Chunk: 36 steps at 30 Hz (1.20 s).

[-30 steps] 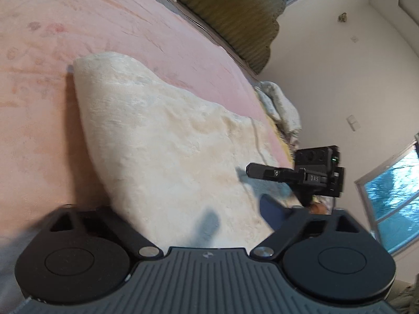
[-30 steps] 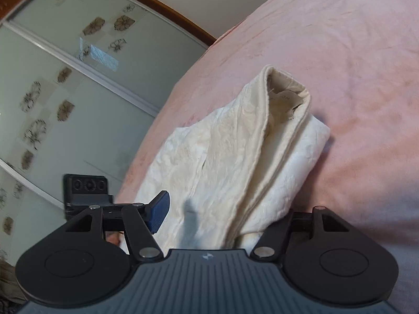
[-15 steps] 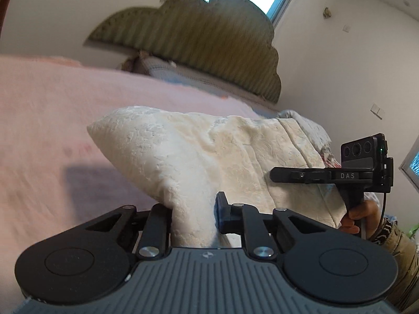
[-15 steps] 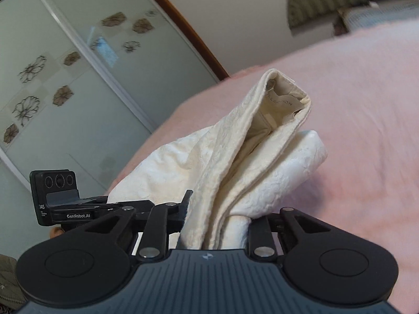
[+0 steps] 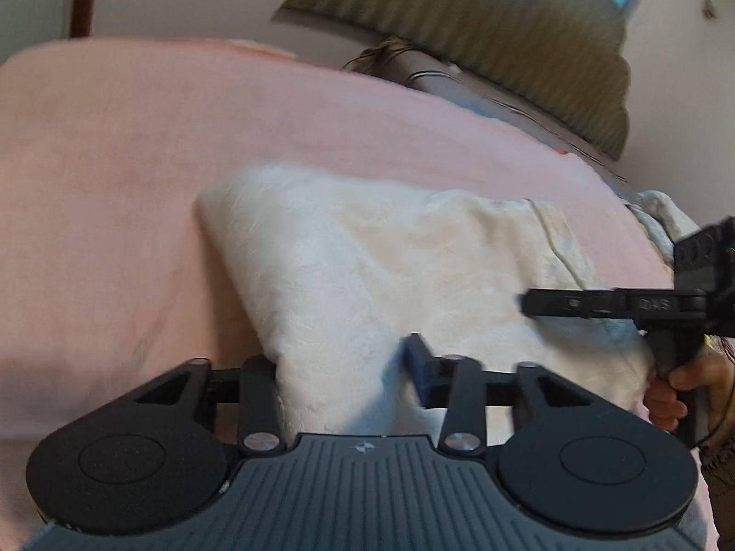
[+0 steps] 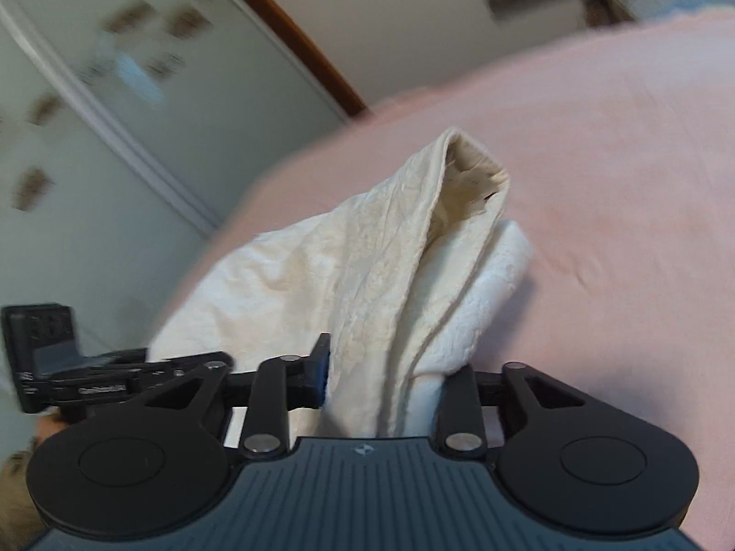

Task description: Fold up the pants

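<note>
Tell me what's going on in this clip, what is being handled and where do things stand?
A person with a handheld claw in each hand is folding cream pants on a pink bedspread. The left claw and right claw each have the near edge of the fabric between their fingers. Both have just been opening, so they seem to be letting go. The pants lie bunched in a thick folded bundle, not yet flat.

Both tools' jaws just opened wider vs half a sec ago: left tool (image 5: 342, 367) & right tool (image 6: 390, 372) loosened round the pants (image 5: 390, 266), cloth still between them, pants now lower on bed (image 5: 115, 160)
</note>
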### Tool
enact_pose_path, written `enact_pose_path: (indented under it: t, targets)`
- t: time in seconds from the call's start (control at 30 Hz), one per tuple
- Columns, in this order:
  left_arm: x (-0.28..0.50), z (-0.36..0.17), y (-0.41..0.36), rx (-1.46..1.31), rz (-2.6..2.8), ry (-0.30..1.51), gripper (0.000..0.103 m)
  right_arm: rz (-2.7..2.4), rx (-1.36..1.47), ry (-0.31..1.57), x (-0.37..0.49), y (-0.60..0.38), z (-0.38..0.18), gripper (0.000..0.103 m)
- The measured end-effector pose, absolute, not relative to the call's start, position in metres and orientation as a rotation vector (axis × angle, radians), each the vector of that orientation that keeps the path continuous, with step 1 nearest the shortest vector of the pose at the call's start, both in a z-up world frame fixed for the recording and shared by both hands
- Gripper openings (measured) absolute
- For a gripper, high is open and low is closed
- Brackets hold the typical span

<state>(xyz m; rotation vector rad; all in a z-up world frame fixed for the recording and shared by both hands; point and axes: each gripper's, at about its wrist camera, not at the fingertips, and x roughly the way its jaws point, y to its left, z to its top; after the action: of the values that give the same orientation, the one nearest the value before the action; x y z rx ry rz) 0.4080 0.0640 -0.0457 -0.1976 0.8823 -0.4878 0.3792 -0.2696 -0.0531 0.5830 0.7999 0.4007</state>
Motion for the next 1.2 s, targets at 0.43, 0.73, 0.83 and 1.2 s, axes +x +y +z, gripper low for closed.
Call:
enact_pose_path:
  t: [0.43,0.73,0.83,1.2]
  targets:
    - [0.317,0.009,0.073,-0.158,-0.463,0.646,0.077,0.24,0.365,0.58,0.27,-0.281,-0.002,0.067]
    - [0.306,-0.005,0.051,-0.137,-0.433,0.691,0.08,0.23,0.163,0.687,0.27,-0.208,-0.015,0.067]
    - [0.298,-0.019,0.054,-0.14,-0.385,0.737,0.085,0.291,0.154,0.641,0.253,-0.193,-0.007,0.08]
    - [0.211,-0.015,0.047,-0.091,-0.229,0.715,0.091,0.078,0.297,0.657,0.187,-0.163,-0.011,0.096]
